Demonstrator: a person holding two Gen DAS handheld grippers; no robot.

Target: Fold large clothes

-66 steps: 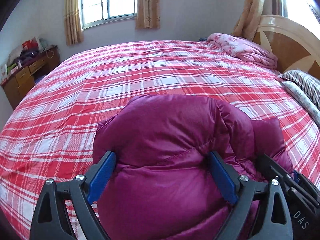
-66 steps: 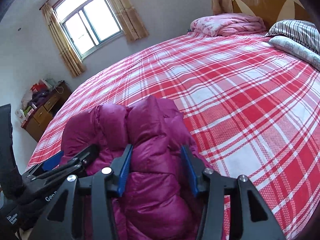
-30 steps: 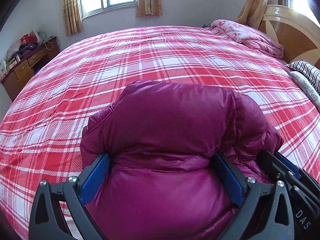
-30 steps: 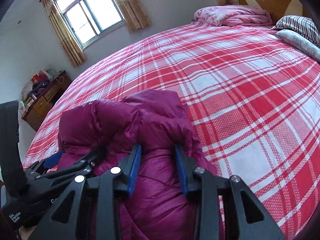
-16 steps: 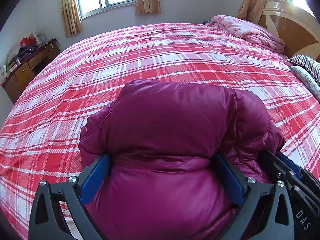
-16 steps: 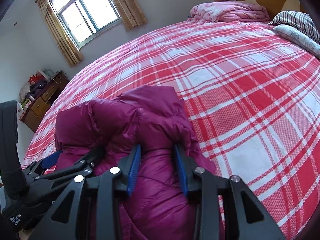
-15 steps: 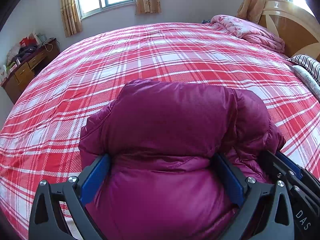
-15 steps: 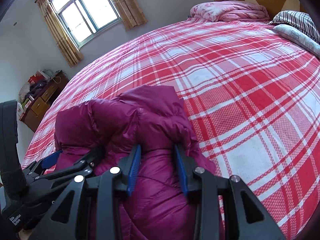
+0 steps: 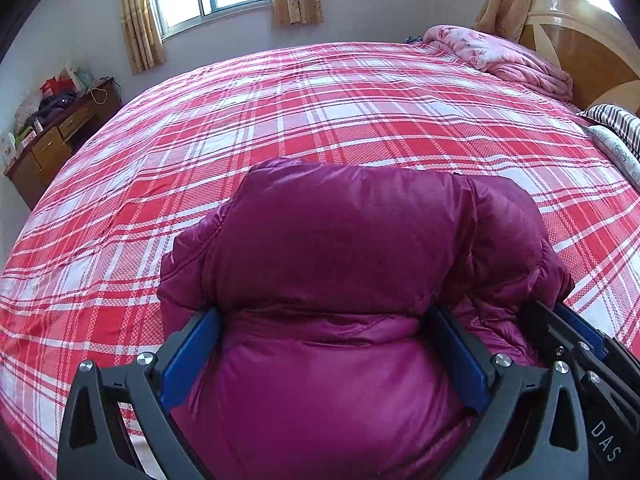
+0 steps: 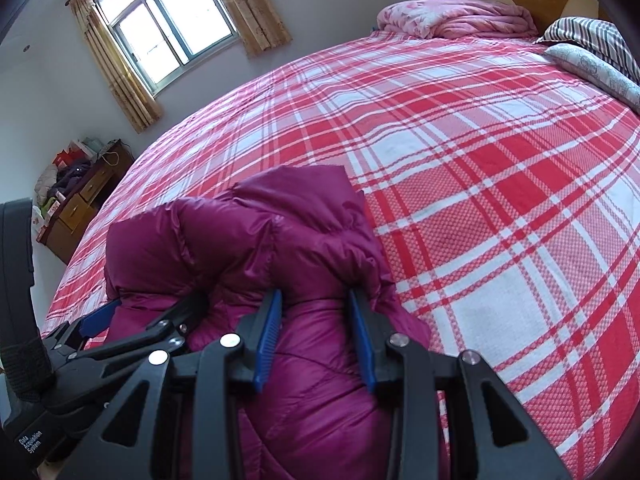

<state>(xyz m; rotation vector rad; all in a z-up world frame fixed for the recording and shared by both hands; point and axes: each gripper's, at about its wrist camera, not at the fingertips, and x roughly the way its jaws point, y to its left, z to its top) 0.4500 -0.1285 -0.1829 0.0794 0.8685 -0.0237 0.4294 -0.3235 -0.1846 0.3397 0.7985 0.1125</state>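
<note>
Puffer jacket (image 9: 352, 248), magenta, glossy quilted shell with stitched channels, bunched into a rounded, thickly padded mound; lies at the near edge of the bed, at 6 o'clock in both views.

Left tongs (image 9: 324, 344): black frame, blue ribbed pads, spread wide yet pressing into a broad fold of the jacket on both sides.

Right tongs (image 10: 316, 316): same build, set narrower, pinching a thinner ridge of the jacket between the pads; seen at 4 o'clock in the left view.

Bedsheet (image 9: 320, 112): red, white and pink plaid, woven, flat with slight creases.

Quilt (image 10: 452, 18): pink, floral, folded, at 1 o'clock.

Headboard (image 9: 580, 40): glossy wood, curved.

Striped pillow (image 10: 588, 36) at 2 o'clock.

Wooden dresser (image 9: 52, 144), cluttered top, at 9 o'clock.
</note>
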